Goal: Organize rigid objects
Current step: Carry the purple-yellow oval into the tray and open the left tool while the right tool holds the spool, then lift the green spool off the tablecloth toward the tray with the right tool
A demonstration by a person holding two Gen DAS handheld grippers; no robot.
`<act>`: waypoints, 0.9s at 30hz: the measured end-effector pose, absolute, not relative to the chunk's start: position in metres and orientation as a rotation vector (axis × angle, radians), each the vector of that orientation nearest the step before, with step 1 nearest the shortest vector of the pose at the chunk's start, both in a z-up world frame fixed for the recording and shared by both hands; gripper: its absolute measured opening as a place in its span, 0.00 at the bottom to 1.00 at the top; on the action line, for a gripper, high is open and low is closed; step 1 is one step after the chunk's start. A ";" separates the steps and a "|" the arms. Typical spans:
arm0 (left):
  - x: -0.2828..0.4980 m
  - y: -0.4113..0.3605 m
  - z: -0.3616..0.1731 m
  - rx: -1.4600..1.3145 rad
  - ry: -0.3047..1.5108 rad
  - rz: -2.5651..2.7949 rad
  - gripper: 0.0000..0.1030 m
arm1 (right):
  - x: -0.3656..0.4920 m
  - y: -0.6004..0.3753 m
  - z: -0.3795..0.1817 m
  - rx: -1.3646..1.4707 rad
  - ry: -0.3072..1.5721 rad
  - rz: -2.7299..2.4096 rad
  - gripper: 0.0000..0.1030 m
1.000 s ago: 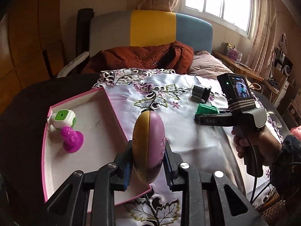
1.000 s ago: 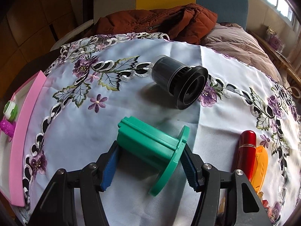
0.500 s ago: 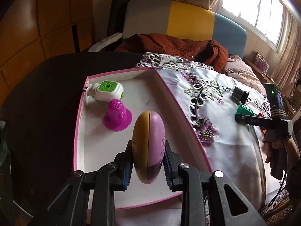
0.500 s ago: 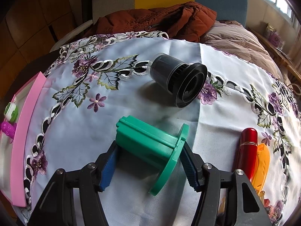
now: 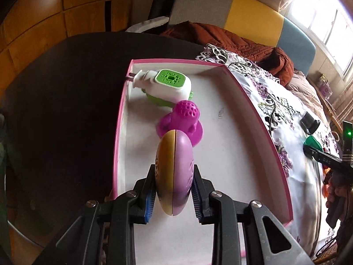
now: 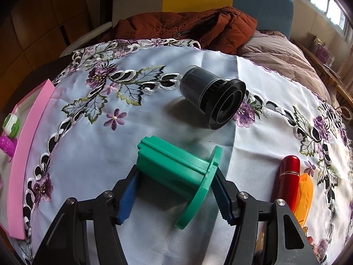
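Observation:
My left gripper [image 5: 173, 198] is shut on a flat oval case [image 5: 174, 172], yellow on one half and purple on the other, held on edge above the white floor of the pink-rimmed tray [image 5: 249, 101]. In the tray lie a green-and-white plug-in device [image 5: 169, 86] and, just beyond the case, a magenta perforated piece [image 5: 183, 119]. My right gripper [image 6: 176, 196] is shut on a green flanged spool [image 6: 176, 172], one pad on each end, low over the embroidered cloth [image 6: 88, 154]. Beyond the spool a black cylinder [image 6: 211, 99] lies on its side.
A red tube [image 6: 289, 181] and an orange piece [image 6: 305, 196] lie right of the spool. The tray's pink rim [image 6: 26, 154] borders the cloth's left edge. A brown jacket [image 6: 187, 26] and a padded headboard stand behind. Dark tabletop [image 5: 66, 110] lies left of the tray.
My left gripper has carried the oval case leftwards from over the cloth to over the tray, and lower. The right gripper and the spool have stayed put.

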State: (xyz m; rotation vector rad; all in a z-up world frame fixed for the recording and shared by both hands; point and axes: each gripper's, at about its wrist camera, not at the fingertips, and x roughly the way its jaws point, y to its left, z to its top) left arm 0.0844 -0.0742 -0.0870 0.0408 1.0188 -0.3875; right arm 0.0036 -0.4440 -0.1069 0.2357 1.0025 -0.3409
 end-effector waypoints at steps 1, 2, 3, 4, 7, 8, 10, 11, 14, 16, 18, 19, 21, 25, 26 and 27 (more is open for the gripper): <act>0.088 -0.078 -0.088 0.063 1.005 -0.389 0.27 | 0.004 -0.444 -0.107 0.234 1.001 -0.341 0.61; 0.093 -0.080 -0.088 0.078 0.999 -0.382 0.28 | 0.004 -0.444 -0.107 0.232 1.000 -0.340 0.61; 0.097 -0.081 -0.089 0.073 1.001 -0.378 0.28 | 0.003 -0.444 -0.107 0.231 0.998 -0.341 0.61; 0.103 -0.080 -0.091 0.062 1.009 -0.376 0.29 | 0.003 -0.444 -0.107 0.231 0.997 -0.340 0.61; 0.109 -0.076 -0.089 0.049 1.010 -0.345 0.42 | 0.003 -0.444 -0.107 0.231 0.995 -0.339 0.61; 0.108 -0.075 -0.087 0.043 1.003 -0.345 0.45 | 0.003 -0.444 -0.107 0.230 0.994 -0.339 0.61; 0.104 -0.070 -0.084 0.053 0.986 -0.330 0.46 | 0.003 -0.444 -0.107 0.224 0.993 -0.339 0.61; 0.101 -0.068 -0.083 0.058 0.980 -0.324 0.46 | 0.004 -0.444 -0.107 0.223 0.993 -0.339 0.61; 0.090 -0.060 -0.080 0.050 0.971 -0.313 0.46 | 0.004 -0.444 -0.107 0.221 0.993 -0.339 0.61; 0.083 -0.056 -0.077 0.037 0.967 -0.309 0.46 | 0.004 -0.443 -0.107 0.218 0.992 -0.341 0.61; 0.074 -0.055 -0.074 0.046 0.956 -0.296 0.46 | 0.003 -0.443 -0.107 0.216 0.990 -0.343 0.60; 0.072 -0.056 -0.072 0.055 0.947 -0.290 0.46 | 0.003 -0.443 -0.107 0.213 0.989 -0.344 0.60; 0.064 -0.055 -0.065 0.060 0.923 -0.281 0.46 | 0.003 -0.441 -0.107 0.207 0.987 -0.350 0.60; 0.053 -0.055 -0.049 0.072 0.871 -0.269 0.46 | 0.003 -0.440 -0.106 0.204 0.984 -0.355 0.60; 0.051 -0.054 -0.046 0.071 0.861 -0.269 0.46 | 0.003 -0.440 -0.106 0.202 0.984 -0.356 0.60; 0.049 -0.054 -0.042 0.071 0.852 -0.272 0.46 | 0.002 -0.439 -0.106 0.199 0.983 -0.357 0.60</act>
